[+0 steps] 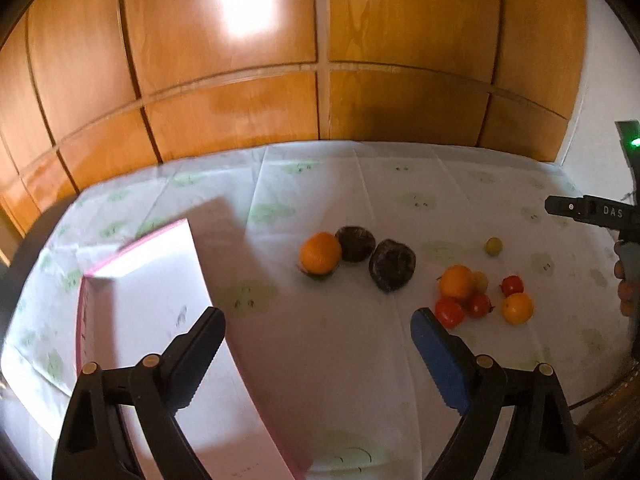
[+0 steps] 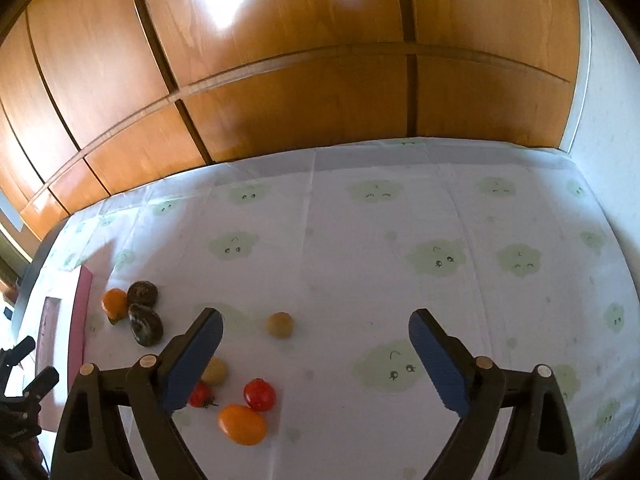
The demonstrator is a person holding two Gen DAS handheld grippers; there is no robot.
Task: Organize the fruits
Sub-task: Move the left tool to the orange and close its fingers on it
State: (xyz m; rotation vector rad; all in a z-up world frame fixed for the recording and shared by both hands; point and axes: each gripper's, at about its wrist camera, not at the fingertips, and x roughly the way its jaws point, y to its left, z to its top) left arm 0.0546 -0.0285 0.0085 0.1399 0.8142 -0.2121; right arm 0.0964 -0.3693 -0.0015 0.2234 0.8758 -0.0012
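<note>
In the left wrist view my left gripper [image 1: 318,316] is open and empty above the white cloth. A pink-edged white box [image 1: 160,300] lies under its left finger. Ahead lie an orange [image 1: 320,252], two dark round fruits [image 1: 355,243] [image 1: 392,265], a small yellow-green fruit [image 1: 493,246], and a cluster of red tomatoes [image 1: 450,312] and orange-yellow fruits [image 1: 517,308]. My right gripper [image 2: 316,320] is open and empty. It hovers over the cloth near a small yellow fruit [image 2: 280,324], a red tomato [image 2: 260,394] and an orange-yellow fruit [image 2: 242,424].
A table with a white cloth printed with green clouds [image 2: 400,240] stands against a wooden panelled wall [image 1: 320,40]. The table's right edge shows in the left wrist view [image 1: 608,392]. The box also shows at the far left of the right wrist view [image 2: 78,320].
</note>
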